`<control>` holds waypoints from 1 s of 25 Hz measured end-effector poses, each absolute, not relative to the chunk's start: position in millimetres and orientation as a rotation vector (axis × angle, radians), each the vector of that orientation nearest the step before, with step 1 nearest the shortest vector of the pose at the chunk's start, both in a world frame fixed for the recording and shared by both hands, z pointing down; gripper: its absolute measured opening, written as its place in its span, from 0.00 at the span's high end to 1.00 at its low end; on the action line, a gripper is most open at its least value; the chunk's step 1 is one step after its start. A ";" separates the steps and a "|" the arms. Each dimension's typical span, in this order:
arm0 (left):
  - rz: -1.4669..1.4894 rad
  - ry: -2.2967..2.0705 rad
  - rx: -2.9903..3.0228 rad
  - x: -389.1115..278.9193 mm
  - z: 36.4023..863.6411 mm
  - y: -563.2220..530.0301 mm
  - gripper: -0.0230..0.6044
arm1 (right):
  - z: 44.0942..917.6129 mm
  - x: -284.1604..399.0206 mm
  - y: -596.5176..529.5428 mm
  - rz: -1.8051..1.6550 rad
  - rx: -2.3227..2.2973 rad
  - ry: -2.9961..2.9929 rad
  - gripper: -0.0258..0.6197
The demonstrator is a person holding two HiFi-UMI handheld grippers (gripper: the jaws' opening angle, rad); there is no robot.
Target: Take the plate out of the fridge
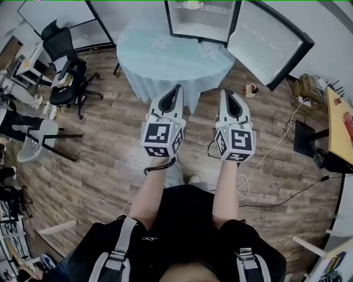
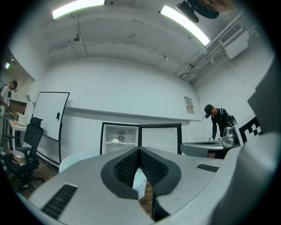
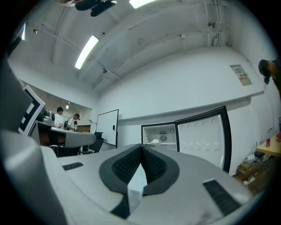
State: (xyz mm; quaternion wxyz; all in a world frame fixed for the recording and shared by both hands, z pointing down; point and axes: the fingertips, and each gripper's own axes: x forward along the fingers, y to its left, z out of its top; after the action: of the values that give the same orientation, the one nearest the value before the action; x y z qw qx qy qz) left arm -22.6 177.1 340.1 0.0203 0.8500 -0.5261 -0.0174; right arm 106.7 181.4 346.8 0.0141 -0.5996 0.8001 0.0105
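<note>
A small white fridge (image 1: 201,19) stands with its door (image 1: 267,47) swung wide to the right, behind a round table (image 1: 171,55) with a pale blue cloth. On its shelf lies a white plate (image 1: 193,4), which also shows in the left gripper view as the plate (image 2: 116,140) and in the right gripper view as the plate (image 3: 154,141). Both grippers are held level side by side in front of my body, short of the table and well away from the fridge. My left gripper (image 1: 177,87) is shut with nothing in it. My right gripper (image 1: 227,92) is shut and empty as well.
The round table stands between me and the fridge. Black office chairs (image 1: 66,71) and a whiteboard (image 1: 55,14) are at the left. A wooden desk (image 1: 339,121) and floor cables (image 1: 276,148) lie at the right. A person (image 2: 217,121) stands off to the right.
</note>
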 end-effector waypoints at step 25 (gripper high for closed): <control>-0.085 -1.547 2.655 -123.1 327.6 -6.8 0.97 | 323.2 -18.6 6.1 0.066 -1.762 2.533 0.95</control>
State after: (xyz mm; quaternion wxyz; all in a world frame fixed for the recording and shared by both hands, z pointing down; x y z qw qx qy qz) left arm -123.1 -6.8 327.6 0.0340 0.8632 -0.5029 -0.0275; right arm -18.6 6.1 323.2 0.0278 -0.5708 0.8204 0.0215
